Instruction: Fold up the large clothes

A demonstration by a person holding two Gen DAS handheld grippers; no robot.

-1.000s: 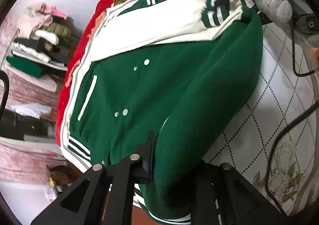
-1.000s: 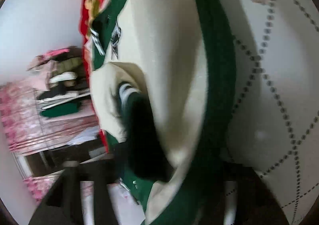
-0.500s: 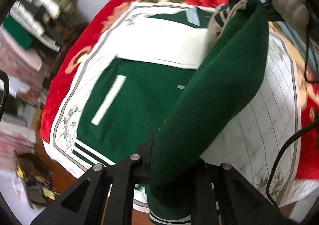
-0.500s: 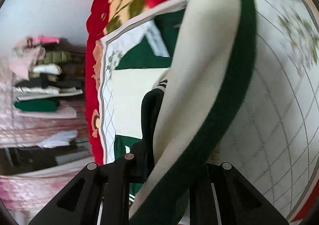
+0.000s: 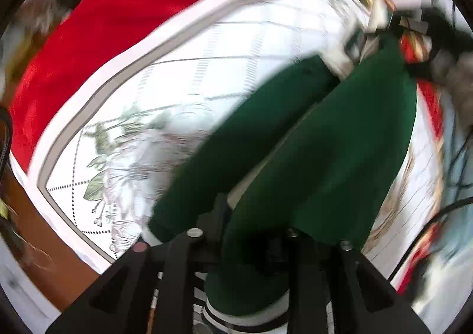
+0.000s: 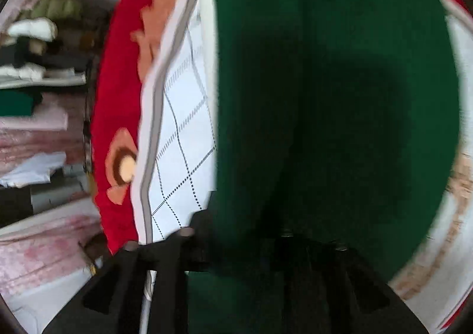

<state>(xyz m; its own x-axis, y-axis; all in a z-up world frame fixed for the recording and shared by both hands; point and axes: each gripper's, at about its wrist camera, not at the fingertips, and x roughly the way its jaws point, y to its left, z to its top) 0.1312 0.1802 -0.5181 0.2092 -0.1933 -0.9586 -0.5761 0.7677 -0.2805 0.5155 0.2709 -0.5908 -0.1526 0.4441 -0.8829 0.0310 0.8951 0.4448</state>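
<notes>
A dark green varsity jacket (image 5: 310, 139) with white striped trim hangs folded over a bed. My left gripper (image 5: 245, 233) is shut on its green cloth near the striped hem (image 5: 245, 316). In the right wrist view the jacket (image 6: 325, 97) fills most of the frame, and my right gripper (image 6: 236, 236) is shut on its green cloth. The other gripper and a gloved hand (image 5: 443, 59) show at the top right of the left wrist view, holding the jacket's far end. Both views are motion-blurred.
The bed has a white quilted cover (image 5: 183, 74) with a flower print and a red floral border (image 5: 88, 38). Its edge and the brown floor (image 5: 35, 221) lie at lower left. Shelves of stacked clothes (image 6: 32, 47) stand left. Black cables (image 5: 437, 215) hang right.
The jacket has been lifted off the bed and swung over; its white sleeves and front no longer lie spread on the cover. Both grippers moved with it and still hold it.
</notes>
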